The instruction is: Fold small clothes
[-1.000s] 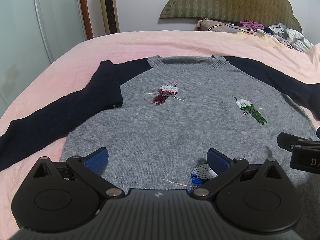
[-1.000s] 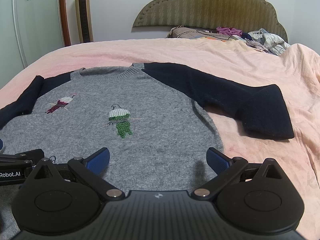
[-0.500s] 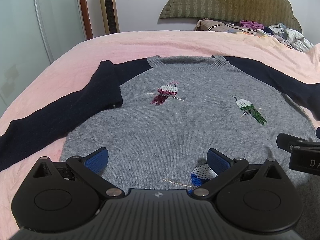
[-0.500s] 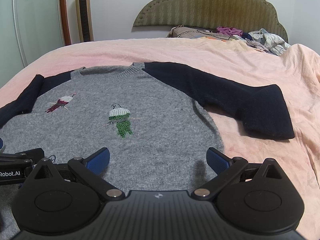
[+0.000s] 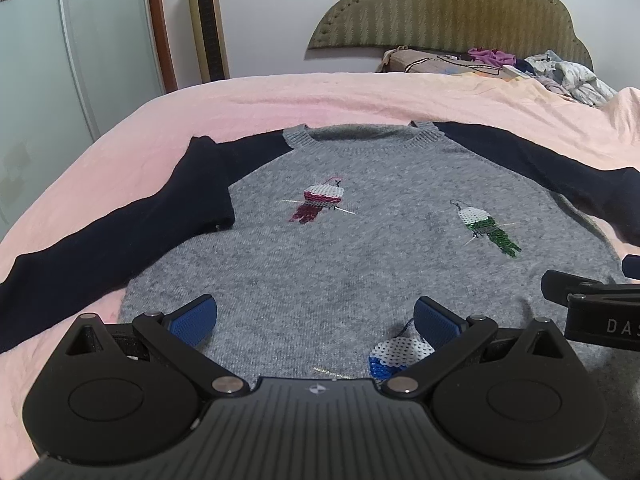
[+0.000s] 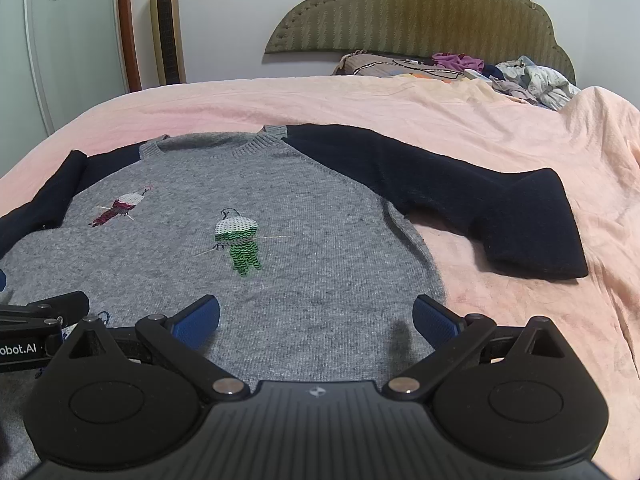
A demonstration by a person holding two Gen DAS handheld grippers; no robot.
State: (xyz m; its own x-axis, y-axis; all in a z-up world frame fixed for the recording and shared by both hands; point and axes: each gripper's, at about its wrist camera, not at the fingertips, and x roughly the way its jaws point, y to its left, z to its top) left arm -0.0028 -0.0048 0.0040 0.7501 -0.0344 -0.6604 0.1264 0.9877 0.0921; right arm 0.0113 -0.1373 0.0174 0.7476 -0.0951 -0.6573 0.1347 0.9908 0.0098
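A grey sweater (image 5: 360, 264) with navy sleeves is spread flat, front side up, across the middle of a pink bedspread (image 5: 320, 96), its neckline toward the top of the frame. In the left wrist view, the left sleeve (image 5: 120, 240) is seen running toward the lower left of the frame, with a fold near the shoulder. In the right wrist view, the right sleeve (image 6: 480, 208) is laid out toward the right of the frame, its cuff end resting on the bedspread.

Three sequinned birds are sewn on the chest: a red one (image 5: 320, 204), a green one (image 5: 488, 230) and a blue one (image 5: 396, 354), the last partly hidden behind the left gripper's right finger.

The left gripper (image 5: 316, 316) is held at the bottom centre of its frame over the lower part of the sweater, its blue-padded fingers spread wide, with nothing between them. The right gripper (image 6: 318, 316) is likewise held wide apart and empty over the sweater's lower right area, near the side edge. Each gripper's edge is visible in the other's view.

A padded headboard (image 6: 420, 12) and a heap of clothes (image 6: 520, 76) are seen at the upper right.
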